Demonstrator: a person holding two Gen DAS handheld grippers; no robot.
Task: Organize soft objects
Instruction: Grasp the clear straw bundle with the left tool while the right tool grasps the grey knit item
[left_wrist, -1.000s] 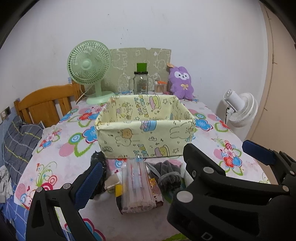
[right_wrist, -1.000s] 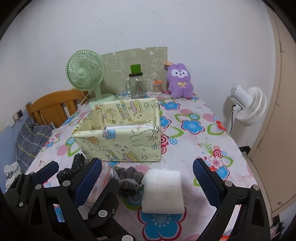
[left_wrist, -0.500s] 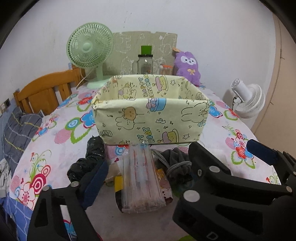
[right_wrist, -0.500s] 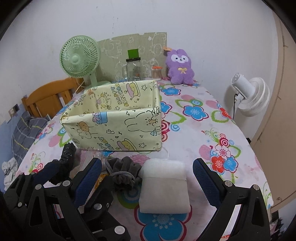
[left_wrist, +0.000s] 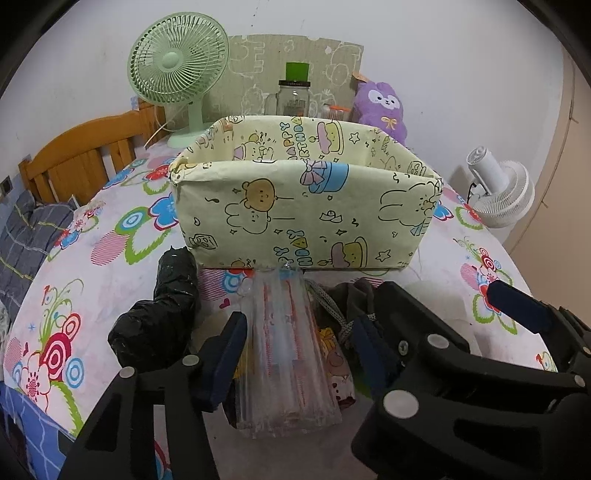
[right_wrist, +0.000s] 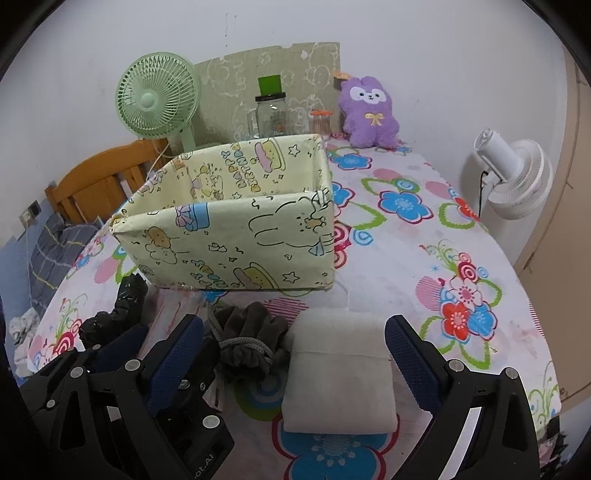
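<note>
The clear plastic packet of striped pink-and-white items lies lengthwise on the flower-print tablecloth, its far end reaching the foot of the pale yellow cartoon-print fabric box. My left tongs straddle that packet: the jaws have just been closing, with the packet between the two blue pads, yet I cannot tell whether the pads touch its sides. Just left of the packet sits a crumpled black plastic bundle, and just right of it a dark grey fleece pouch with a grey drawstring cord.

My right tongs stand wide apart, gripping nothing. A folded white foam pad lies flat on the cloth between their pads, with clear gaps on both sides; the grey pouch touches its left edge.

The yellow box stands open-topped near the middle of the table. Behind it, against the wall, are a mint-green desk fan, a glass jar with a black lid and a purple plush rabbit. A white fan stands beyond the table's right edge.
</note>
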